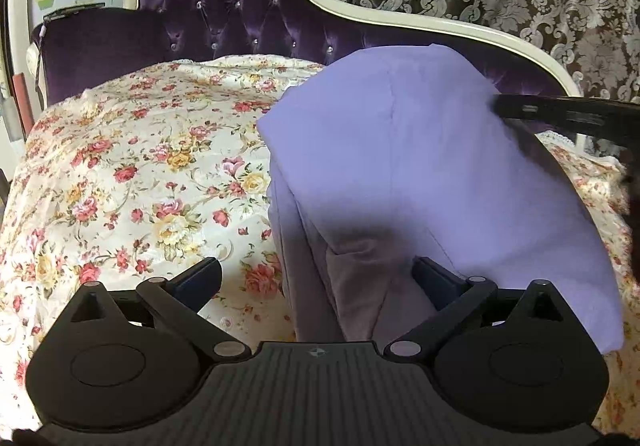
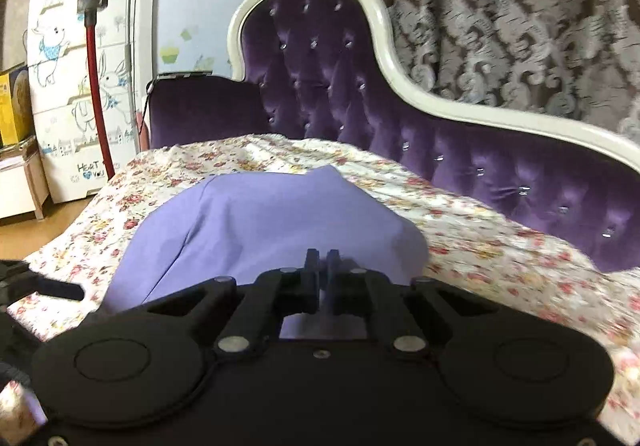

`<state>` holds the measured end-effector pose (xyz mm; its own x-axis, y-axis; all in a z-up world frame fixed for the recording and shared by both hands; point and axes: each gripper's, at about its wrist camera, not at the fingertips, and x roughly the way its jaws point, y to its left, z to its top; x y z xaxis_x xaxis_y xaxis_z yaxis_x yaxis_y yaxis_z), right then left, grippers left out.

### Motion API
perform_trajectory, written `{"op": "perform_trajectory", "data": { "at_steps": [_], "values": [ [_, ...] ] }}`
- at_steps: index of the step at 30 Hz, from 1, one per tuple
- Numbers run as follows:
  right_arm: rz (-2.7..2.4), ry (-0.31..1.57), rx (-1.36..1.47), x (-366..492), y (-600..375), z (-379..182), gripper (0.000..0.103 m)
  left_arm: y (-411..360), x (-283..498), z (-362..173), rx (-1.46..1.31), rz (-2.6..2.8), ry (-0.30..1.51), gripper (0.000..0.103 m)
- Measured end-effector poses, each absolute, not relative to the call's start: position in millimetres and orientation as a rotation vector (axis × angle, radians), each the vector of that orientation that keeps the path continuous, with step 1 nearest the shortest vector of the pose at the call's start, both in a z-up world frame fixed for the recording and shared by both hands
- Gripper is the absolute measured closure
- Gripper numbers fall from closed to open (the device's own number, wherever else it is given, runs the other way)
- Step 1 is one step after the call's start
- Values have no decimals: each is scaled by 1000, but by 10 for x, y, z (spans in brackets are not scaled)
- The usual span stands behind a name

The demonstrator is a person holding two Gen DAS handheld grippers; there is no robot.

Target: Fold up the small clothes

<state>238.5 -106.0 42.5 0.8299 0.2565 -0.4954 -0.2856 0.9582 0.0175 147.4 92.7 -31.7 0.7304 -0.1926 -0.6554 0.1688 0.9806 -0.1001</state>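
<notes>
In the left wrist view, the left gripper (image 1: 316, 278) has its two black fingers spread wide, and nothing is pressed between them. A plain lavender cloth garment (image 1: 420, 165) lies on the cream bedspread with red and yellow flowers (image 1: 132, 165), and part of it is raised into a soft fold just in front of the fingers. The black right gripper (image 1: 560, 113) enters from the right edge, above the garment. Behind stands a purple tufted velvet sofa back with a cream frame (image 1: 224, 1). In the right wrist view, the right gripper (image 2: 322, 266) has its jaws closed, and an edge of the lavender garment (image 2: 260, 221) is pinched between them, so the fabric rises toward the fingers. The flowered bedspread (image 2: 480, 238) spreads around it, and a white drawer cabinet with rabbit drawings (image 2: 72, 85) stands at the left.
</notes>
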Motion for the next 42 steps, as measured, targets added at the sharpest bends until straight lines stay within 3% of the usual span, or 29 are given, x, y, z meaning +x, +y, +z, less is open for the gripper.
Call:
{"op": "perform_trajectory", "data": {
  "at_steps": [8, 12, 15, 16, 17, 19, 28, 35, 42],
  "values": [
    [317, 724, -135, 3007, -744, -40, 94, 1112, 1590, -408, -115, -174, 744, 0],
    [284, 676, -279, 2896, -543, -111, 92, 1132, 1604, -435, -143, -178, 749, 0],
    [308, 618, -168, 2815, -774, 24, 90, 1181, 1544, -388, -182, -190, 728, 0],
    [315, 591, -126, 2758, -868, 81, 76, 1166, 1512, -352, -175, -188, 714, 0],
    [313, 560, -93, 2686, -936, 144, 47, 1145, 1488, -319, -164, -184, 701, 0],
    [306, 506, -50, 2528, -1017, 246, 20, 1099, 1443, -243, -142, -174, 680, 0],
    [224, 463, 33, 1969, -1254, 421, 21, 1011, 1282, 80, -80, -77, 610, 0],
    [177, 471, 126, 1589, -1315, 485, 1, 860, 1079, 299, -51, -36, 584, 0],
    [139, 499, 183, 1225, -1317, 560, 0, 549, 877, 427, 8, -54, 585, 0]
  ]
}}
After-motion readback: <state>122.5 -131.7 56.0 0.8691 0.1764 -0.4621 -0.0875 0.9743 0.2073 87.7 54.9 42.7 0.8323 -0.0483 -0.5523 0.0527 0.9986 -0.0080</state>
